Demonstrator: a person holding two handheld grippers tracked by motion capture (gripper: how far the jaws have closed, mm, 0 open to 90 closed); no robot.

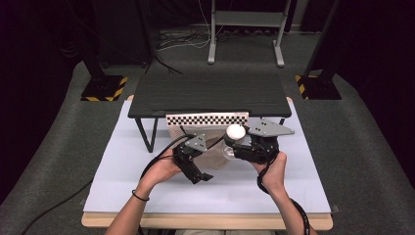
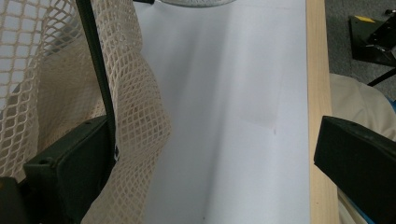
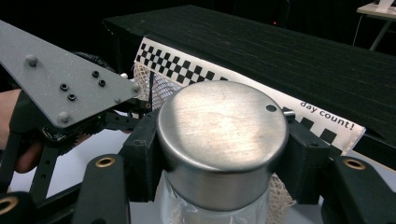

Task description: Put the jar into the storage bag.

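Jar (image 3: 222, 154) sits clamped between the right tongs (image 3: 223, 149).

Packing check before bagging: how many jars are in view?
1: the jar, clamped in the right tool, beside the mesh bag. More may be hidden inside the bag.

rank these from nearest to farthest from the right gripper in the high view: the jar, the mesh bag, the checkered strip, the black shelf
1. The jar: clamped in the right gripper, at its left tip.
2. The mesh bag: just left of the jar, against it.
3. The checkered strip: behind the bag, along the shelf's front edge.
4. The black shelf: farthest back, above the strip.
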